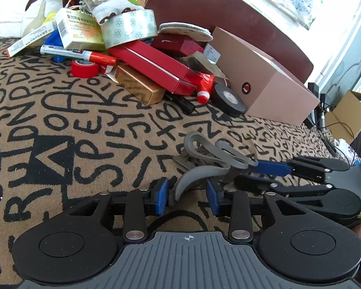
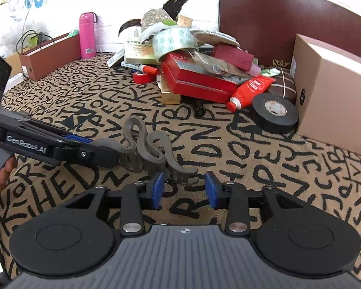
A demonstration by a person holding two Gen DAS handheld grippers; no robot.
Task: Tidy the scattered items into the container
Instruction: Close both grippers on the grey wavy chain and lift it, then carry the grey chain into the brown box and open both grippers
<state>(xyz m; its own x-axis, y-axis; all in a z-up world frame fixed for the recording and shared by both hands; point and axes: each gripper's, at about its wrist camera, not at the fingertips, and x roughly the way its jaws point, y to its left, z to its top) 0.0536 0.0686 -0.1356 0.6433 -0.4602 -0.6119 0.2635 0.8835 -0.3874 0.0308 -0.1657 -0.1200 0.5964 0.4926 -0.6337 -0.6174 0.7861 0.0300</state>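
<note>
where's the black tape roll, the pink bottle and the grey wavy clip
black tape roll [image 2: 275,113], right wrist view, outer band
pink bottle [image 2: 87,36], right wrist view, body
grey wavy clip [image 1: 208,155], left wrist view, curved band

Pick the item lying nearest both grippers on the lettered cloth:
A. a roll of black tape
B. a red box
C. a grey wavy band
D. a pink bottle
C. The grey wavy band lies on the cloth right in front of the right gripper and the left gripper; the roll of black tape sits farther back by the tan box.

Home room: lettered rug [image 2: 228,144], household clutter pile [image 2: 185,60], chair [image 2: 288,12].
</note>
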